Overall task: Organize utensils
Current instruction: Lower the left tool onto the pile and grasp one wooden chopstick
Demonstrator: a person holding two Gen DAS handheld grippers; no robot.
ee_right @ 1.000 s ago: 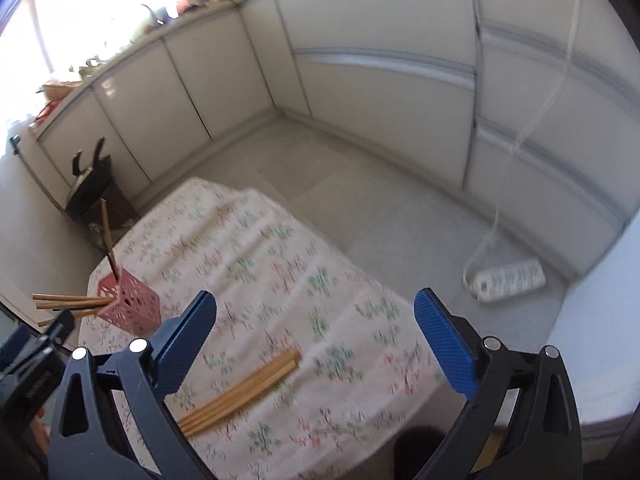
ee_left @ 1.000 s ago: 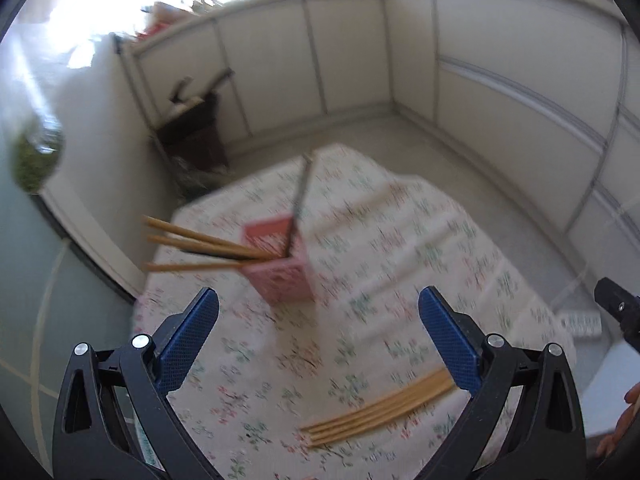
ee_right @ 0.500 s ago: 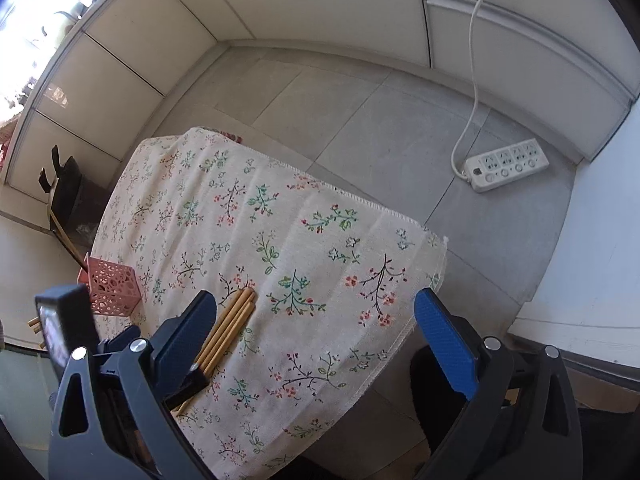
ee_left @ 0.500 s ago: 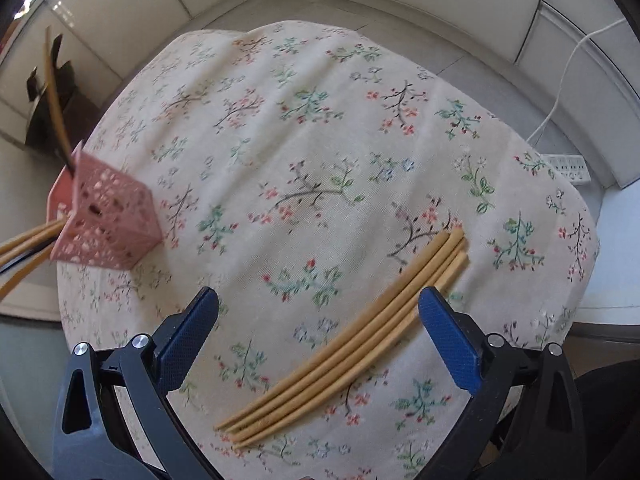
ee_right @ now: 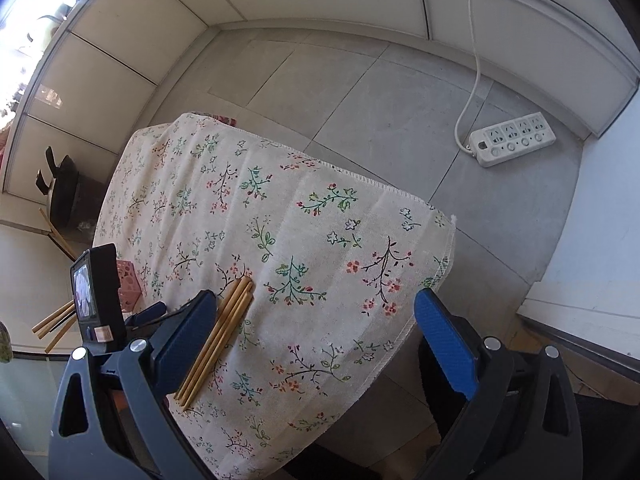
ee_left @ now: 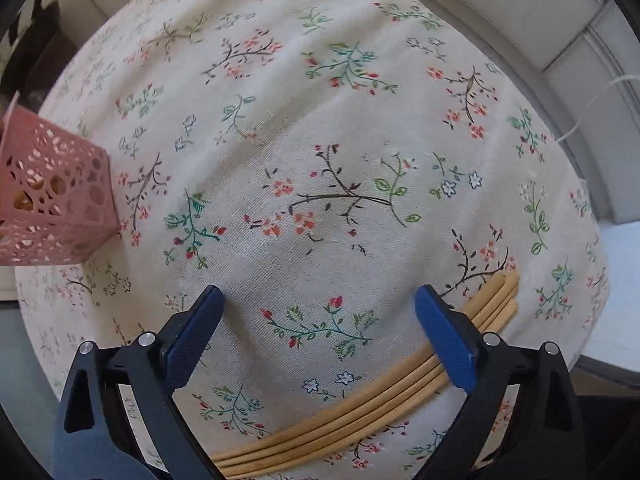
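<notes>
Several wooden chopsticks (ee_left: 360, 420) lie side by side on the floral tablecloth (ee_left: 320, 140). My left gripper (ee_left: 320, 336) is open and empty, low over the cloth, with the chopsticks running under its right finger. A pink perforated holder (ee_left: 52, 204) stands at the left edge with chopsticks in it. In the right wrist view the loose chopsticks (ee_right: 216, 340) lie by the left finger of my open, empty right gripper (ee_right: 316, 340), which hovers higher above the table's near edge. The holder (ee_right: 130, 284) is partly hidden behind the left gripper's camera (ee_right: 98, 296).
The table's right edge (ee_right: 432, 280) drops to a grey tiled floor. A white power strip (ee_right: 512, 140) with its cord lies on the floor at the right. A dark stand (ee_right: 60, 192) sits beyond the table at the left, by white cabinets.
My left gripper has dropped close to the cloth and over the loose chopsticks. My right gripper has tilted down and moved over the table's edge. Both stayed open.
</notes>
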